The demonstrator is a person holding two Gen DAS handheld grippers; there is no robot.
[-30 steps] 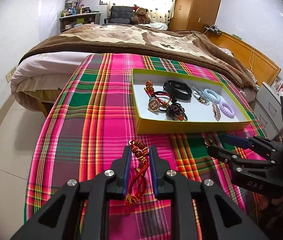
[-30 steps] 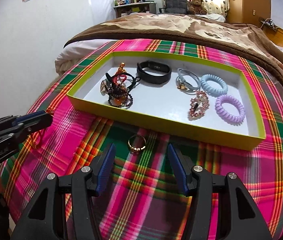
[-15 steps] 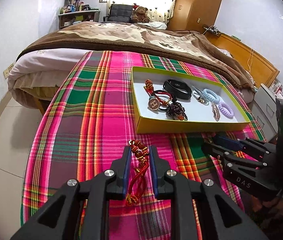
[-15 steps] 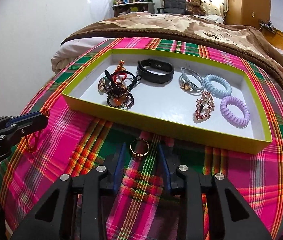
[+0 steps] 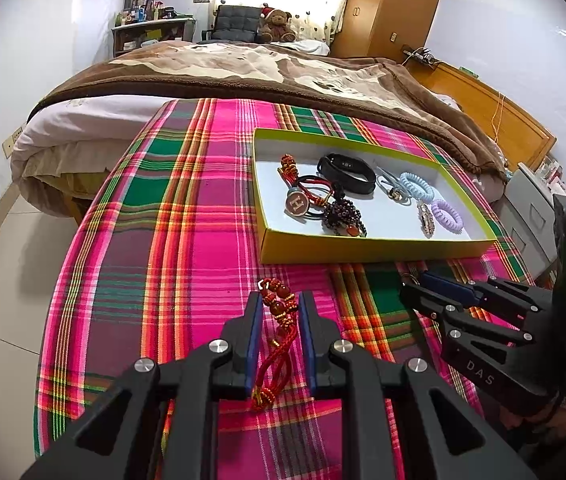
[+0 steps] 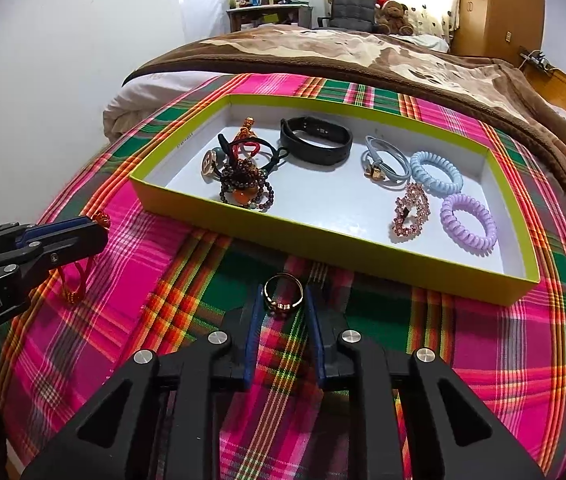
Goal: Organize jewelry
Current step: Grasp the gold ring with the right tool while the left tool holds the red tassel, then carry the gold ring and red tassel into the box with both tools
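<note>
Nearest us, we are holding the left gripper (image 5: 279,320) narrowed on a red beaded cord charm (image 5: 277,336) lying on the plaid cloth (image 5: 187,248) over the desk. Beside it, we are closing the right gripper (image 6: 283,300) around a gold ring (image 6: 283,292) resting on the cloth, its pads just reaching the band. Just beyond, the yellow-green tray (image 6: 323,240) is holding bracelets, a black band (image 6: 317,140) and coil hair ties (image 6: 469,222). Farther back, the bed (image 6: 363,52) is lying under a brown blanket.

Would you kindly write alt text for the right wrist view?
The right gripper is closing around a gold ring on a plaid cloth, just before a yellow-green tray of bracelets and hair ties. At left, the left gripper holds a red beaded cord.
</note>
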